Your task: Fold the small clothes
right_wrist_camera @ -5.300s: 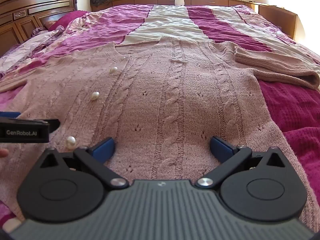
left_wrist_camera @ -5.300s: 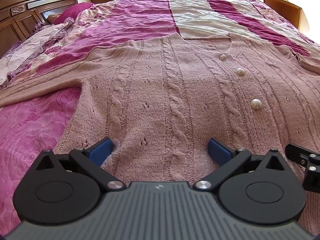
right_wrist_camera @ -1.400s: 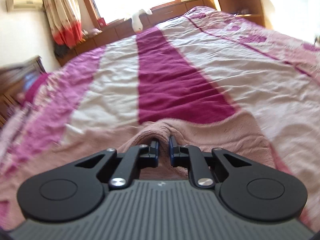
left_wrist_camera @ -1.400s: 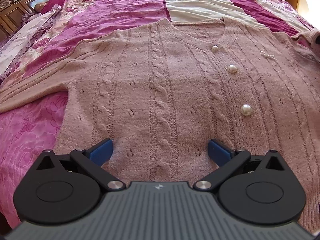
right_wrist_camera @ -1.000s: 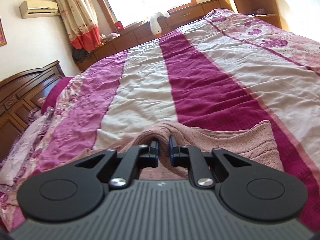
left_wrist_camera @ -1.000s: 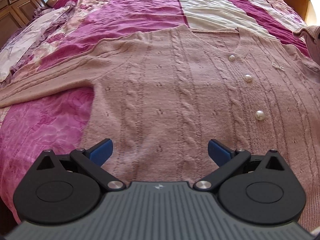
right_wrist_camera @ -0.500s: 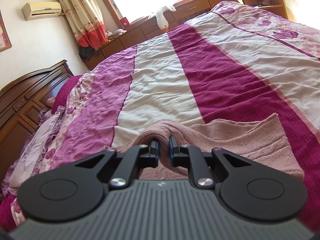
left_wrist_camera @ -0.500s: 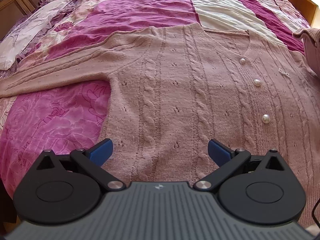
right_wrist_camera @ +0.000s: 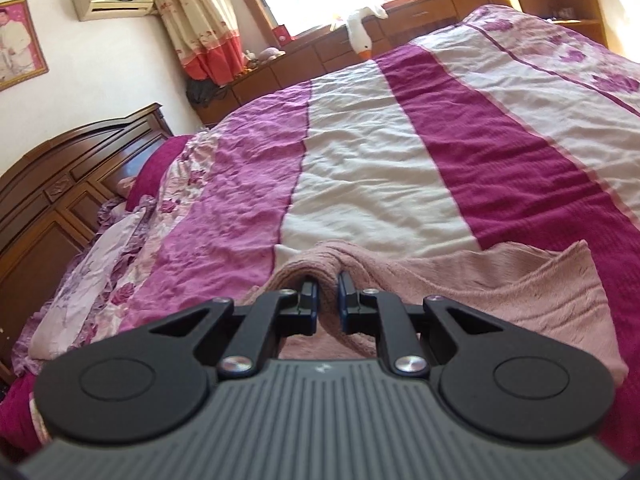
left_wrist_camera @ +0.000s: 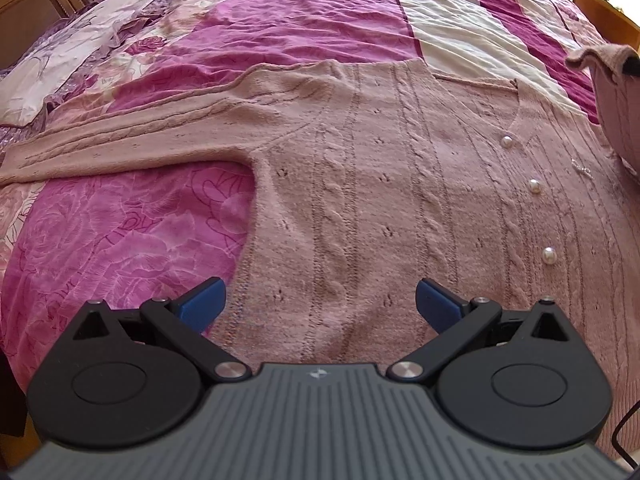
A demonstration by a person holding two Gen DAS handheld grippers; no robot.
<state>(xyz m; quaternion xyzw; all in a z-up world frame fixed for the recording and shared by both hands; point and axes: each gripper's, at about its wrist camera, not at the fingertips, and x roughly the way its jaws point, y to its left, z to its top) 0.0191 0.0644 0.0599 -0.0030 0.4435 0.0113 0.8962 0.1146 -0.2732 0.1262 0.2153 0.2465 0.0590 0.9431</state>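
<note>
A dusty-pink cable-knit cardigan (left_wrist_camera: 360, 184) with pearl buttons (left_wrist_camera: 535, 186) lies flat on the bed, front up, its left sleeve (left_wrist_camera: 132, 136) stretched out to the left. My left gripper (left_wrist_camera: 318, 300) hovers open over the cardigan's hem, nothing between its blue pads. At the right edge of the left wrist view the right sleeve (left_wrist_camera: 612, 92) hangs lifted off the bed. My right gripper (right_wrist_camera: 328, 296) is shut on that pink sleeve (right_wrist_camera: 500, 280), held above the bedspread; the cloth drapes to the right of the fingers.
The bed carries a striped magenta, pink and cream bedspread (right_wrist_camera: 380, 168). A dark wooden headboard (right_wrist_camera: 60, 184) and a floral pillow (left_wrist_camera: 80, 48) are at the left. Low wooden cabinets (right_wrist_camera: 420, 12) with a white toy goose (right_wrist_camera: 360, 28) run along the far side under a window.
My left gripper has drifted left and pulled back, so more of the left sleeve shows. My right gripper has kept hold of the right sleeve, raising it and swinging it leftward.
</note>
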